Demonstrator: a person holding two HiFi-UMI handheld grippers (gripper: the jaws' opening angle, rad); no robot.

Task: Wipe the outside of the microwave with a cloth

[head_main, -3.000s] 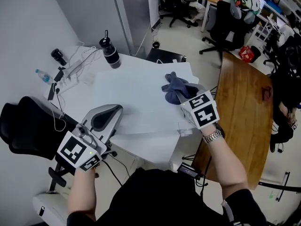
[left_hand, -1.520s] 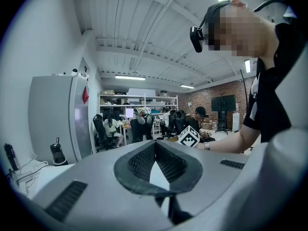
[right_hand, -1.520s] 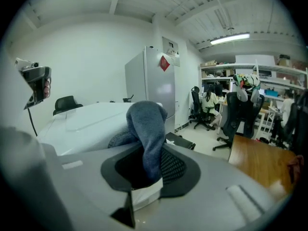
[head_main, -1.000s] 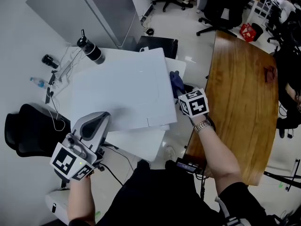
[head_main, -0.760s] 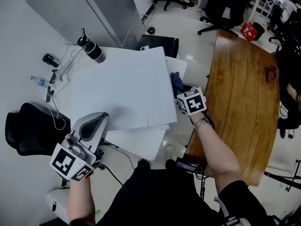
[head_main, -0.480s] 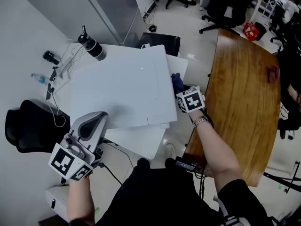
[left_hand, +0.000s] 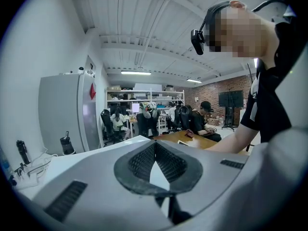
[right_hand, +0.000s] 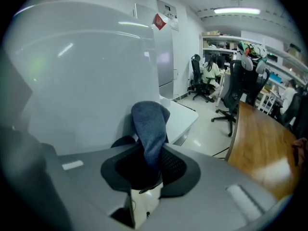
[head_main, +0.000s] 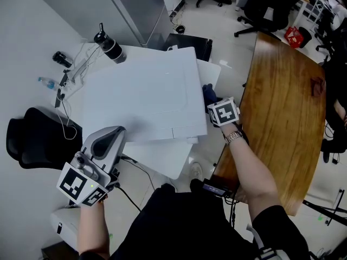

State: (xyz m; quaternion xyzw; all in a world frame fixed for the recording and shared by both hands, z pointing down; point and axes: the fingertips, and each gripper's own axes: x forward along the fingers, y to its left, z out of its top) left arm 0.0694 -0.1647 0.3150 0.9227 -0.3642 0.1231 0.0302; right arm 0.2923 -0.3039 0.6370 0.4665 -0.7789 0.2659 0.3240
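Observation:
The white microwave (head_main: 141, 99) fills the middle of the head view, seen from above. My right gripper (head_main: 211, 101) is at its right side, below the top edge, shut on a dark blue cloth (head_main: 208, 93). In the right gripper view the cloth (right_hand: 150, 126) sticks up from between the jaws of the right gripper (right_hand: 150, 161) and lies against the microwave's white side wall (right_hand: 86, 76). My left gripper (head_main: 115, 131) hovers off the microwave's near left corner. Its fingertips (left_hand: 155, 146) meet with nothing between them.
A black flask (head_main: 111, 49) stands behind the microwave, with cables and a power strip (head_main: 68, 76) to the left. A black chair (head_main: 32, 140) is at the left, a wooden table (head_main: 284, 112) close on the right. A grey cabinet (head_main: 108, 10) stands behind.
The right gripper has carried the cloth off the microwave's top and down along its right side. The left gripper has stayed about where it was.

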